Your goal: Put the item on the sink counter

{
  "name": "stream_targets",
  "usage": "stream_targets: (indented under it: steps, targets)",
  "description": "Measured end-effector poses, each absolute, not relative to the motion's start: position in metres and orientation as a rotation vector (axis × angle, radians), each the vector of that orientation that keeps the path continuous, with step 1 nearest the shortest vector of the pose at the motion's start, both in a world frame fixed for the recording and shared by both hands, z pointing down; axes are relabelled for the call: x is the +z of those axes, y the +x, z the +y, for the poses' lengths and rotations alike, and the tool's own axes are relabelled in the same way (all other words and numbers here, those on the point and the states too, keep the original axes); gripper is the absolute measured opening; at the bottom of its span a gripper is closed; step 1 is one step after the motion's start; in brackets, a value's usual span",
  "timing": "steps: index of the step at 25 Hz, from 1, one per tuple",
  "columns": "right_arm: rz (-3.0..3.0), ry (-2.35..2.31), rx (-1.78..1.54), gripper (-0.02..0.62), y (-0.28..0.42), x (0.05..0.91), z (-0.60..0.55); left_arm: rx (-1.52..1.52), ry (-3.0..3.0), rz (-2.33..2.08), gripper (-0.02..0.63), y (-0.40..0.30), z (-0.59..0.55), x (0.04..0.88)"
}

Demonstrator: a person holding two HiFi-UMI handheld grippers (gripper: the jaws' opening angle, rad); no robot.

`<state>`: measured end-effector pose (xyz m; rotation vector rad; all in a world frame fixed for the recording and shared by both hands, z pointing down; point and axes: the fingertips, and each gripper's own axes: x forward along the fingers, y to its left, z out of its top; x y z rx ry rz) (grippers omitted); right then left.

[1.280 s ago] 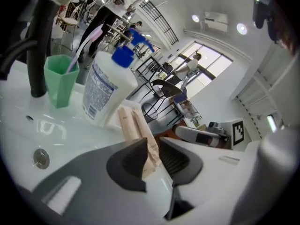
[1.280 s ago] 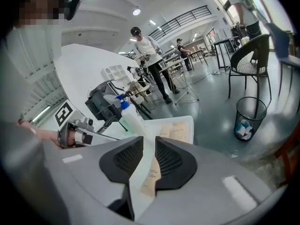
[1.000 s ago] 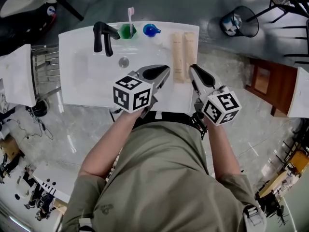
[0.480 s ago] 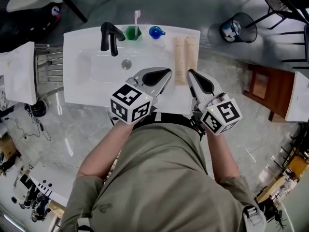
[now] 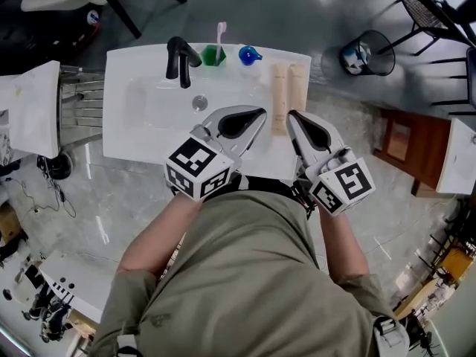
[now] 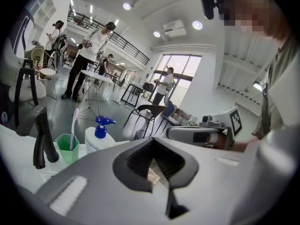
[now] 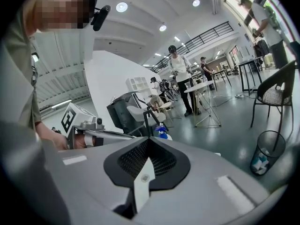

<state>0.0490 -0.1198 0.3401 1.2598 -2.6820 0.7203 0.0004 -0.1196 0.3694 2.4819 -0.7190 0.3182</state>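
Two beige tubes [image 5: 280, 99] [image 5: 297, 88] lie side by side on the white sink counter [image 5: 134, 143], to the right of the basin. My left gripper [image 5: 256, 114] hovers above the counter's front, just left of the tubes, shut with nothing between its jaws. My right gripper [image 5: 291, 117] hangs just right of it, near the tubes' front ends, also shut and empty. In the left gripper view the shut jaws [image 6: 157, 165] point across the counter. The right gripper view shows its closed jaws [image 7: 146, 165] holding nothing.
At the back of the counter stand a black faucet [image 5: 181, 59], a green cup with a toothbrush [image 5: 214, 54] and a blue-capped pump bottle [image 5: 249, 54]. A mesh waste bin [image 5: 368, 52] and a chair [image 5: 428, 6] are on the floor to the right. People stand in the background.
Both grippers have risen off the counter and drawn back toward me, away from the tubes. The left gripper has rolled a little. The tubes have stayed where they lie.
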Motion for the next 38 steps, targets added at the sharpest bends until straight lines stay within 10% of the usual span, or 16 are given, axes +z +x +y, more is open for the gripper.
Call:
stream_targets:
  steps: [38]
  targets:
    - [-2.774, 1.159, 0.509, 0.011, 0.020, 0.280, -0.130, 0.168, 2.661, -0.858, 0.005, -0.017, -0.137, 0.297]
